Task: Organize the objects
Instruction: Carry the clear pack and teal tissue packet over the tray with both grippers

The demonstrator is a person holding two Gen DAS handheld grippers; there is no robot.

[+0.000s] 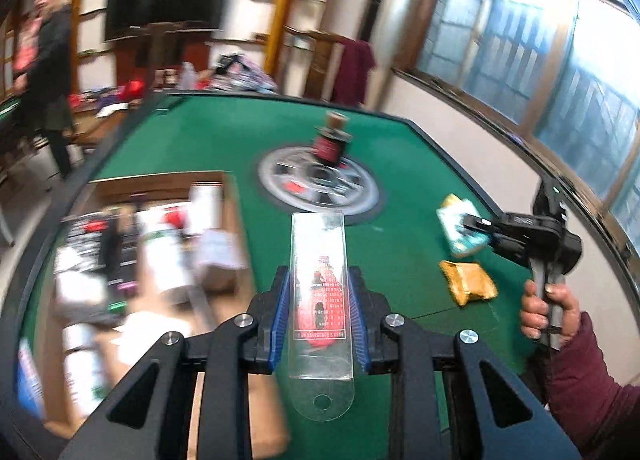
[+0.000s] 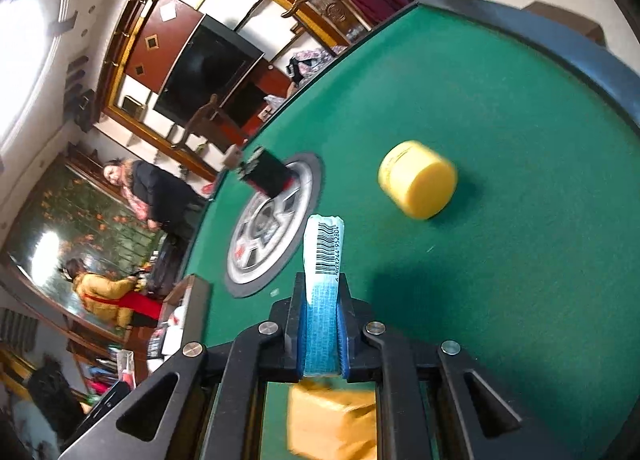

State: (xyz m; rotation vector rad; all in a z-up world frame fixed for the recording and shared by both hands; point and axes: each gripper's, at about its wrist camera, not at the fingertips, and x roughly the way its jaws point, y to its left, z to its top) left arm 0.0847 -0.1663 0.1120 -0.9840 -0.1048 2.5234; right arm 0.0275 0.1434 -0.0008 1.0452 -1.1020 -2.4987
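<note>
Step in hand: two things are being carried at once, it seems, so that they can be put away with the others.

Left gripper (image 1: 319, 310): its blue pads are pressed onto the sides of a clear flat pack (image 1: 319, 300) with a red picture inside. The pack is held up above the table (image 1: 400, 147), in the lower middle of the left wrist view.

Right gripper (image 2: 322, 336): it is pinched tight on a blue and white packet (image 2: 325, 284) with a bar code. The packet sticks up between the pads in the lower middle of the right wrist view. In the left wrist view this gripper is seen at the right, at the packet, held by a hand (image 1: 550, 310) in a dark red sleeve.

Box (image 1: 160, 187): a brown box is seen at the left of the left wrist view, blurred. Bottles and packs are already packed in it. It is judged to be the place where things go.

Still on the table: an orange packet (image 1: 468, 282) just below the right gripper, a yellow round tub (image 2: 418, 178) at the right of the right wrist view, and a dark jar (image 1: 331, 139) on the round silver middle plate (image 1: 280, 175).

Next move: the clear flat pack is likely to be brought over the box and let go in a free spot. A slow, steady lowering is called for, so the standing bottles are not knocked. The blue and white packet can then be lifted and carried the same way.
</note>
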